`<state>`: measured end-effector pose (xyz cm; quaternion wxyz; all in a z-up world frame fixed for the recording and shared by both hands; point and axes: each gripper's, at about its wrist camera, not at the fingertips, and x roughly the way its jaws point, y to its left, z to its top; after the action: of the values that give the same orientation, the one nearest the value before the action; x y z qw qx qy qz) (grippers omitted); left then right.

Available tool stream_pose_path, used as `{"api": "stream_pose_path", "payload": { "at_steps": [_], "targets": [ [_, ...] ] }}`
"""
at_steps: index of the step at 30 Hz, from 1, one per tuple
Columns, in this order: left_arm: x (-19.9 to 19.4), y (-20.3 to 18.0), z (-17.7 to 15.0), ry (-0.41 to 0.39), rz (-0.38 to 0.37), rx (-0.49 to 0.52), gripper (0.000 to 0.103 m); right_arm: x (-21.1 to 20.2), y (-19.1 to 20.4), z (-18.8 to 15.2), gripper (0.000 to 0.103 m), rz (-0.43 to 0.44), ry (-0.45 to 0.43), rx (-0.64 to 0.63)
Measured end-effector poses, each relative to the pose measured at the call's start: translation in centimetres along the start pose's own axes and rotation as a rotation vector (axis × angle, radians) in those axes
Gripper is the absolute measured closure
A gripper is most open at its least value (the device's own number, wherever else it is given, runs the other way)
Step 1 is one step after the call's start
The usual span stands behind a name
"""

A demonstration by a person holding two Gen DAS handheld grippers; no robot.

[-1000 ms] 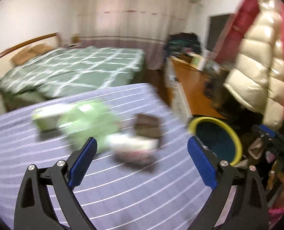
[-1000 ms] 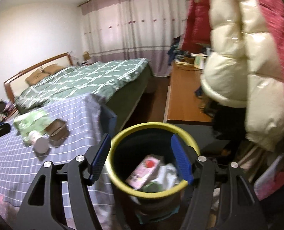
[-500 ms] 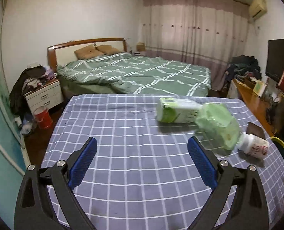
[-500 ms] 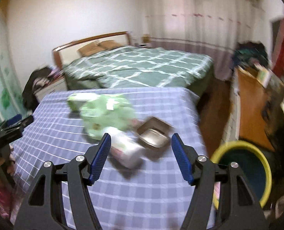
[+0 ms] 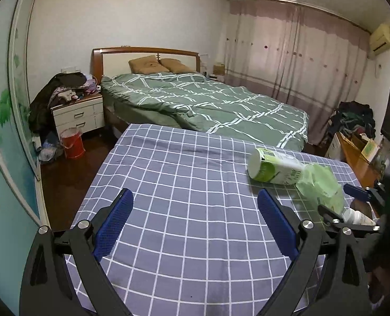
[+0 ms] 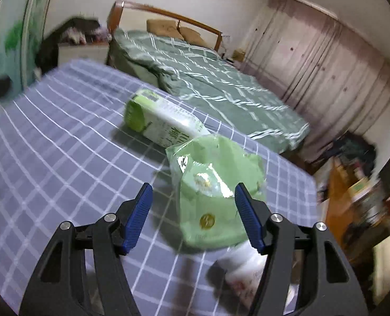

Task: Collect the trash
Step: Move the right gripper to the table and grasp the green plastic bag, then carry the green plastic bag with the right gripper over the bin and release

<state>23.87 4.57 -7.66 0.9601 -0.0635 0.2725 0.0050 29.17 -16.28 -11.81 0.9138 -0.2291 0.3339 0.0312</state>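
Both sets of jaws stood apart and empty. The right gripper (image 6: 193, 217) was lined up on the green plastic pack (image 6: 216, 189), which lay between its jaws without either pad pressing on it. The left gripper (image 5: 195, 223) hung over bare checked cloth on the near side of the tabletop (image 5: 168, 184). At least three items of trash remained uncollected at the right of the tabletop: the green pack, a green-and-white carton (image 6: 160, 121) lying on its side just beyond it, and a white bottle (image 6: 243, 266) just beside its near edge. No bin showed in either view. Judged: collection was unfinished, with the green pack next.
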Motion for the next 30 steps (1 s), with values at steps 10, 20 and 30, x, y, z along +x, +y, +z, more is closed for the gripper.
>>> {"api": "stream_pose_path", "payload": {
  "at_steps": [10,20,30],
  "targets": [
    [0.5,-0.3,-0.3,0.021,0.009,0.009,0.009,3.5,1.7,-0.6,0.084,-0.068,0.064,-0.065],
    [0.9,-0.5,-0.5,0.025,0.017,0.017,0.008,0.6,1.2,0.1,0.098,-0.02,-0.053,-0.014],
    [1.0,-0.9,-0.6,0.024,0.014,0.029,0.008,-8.5,-4.0,1.5,0.099,0.112,-0.283,0.173]
  ]
}}
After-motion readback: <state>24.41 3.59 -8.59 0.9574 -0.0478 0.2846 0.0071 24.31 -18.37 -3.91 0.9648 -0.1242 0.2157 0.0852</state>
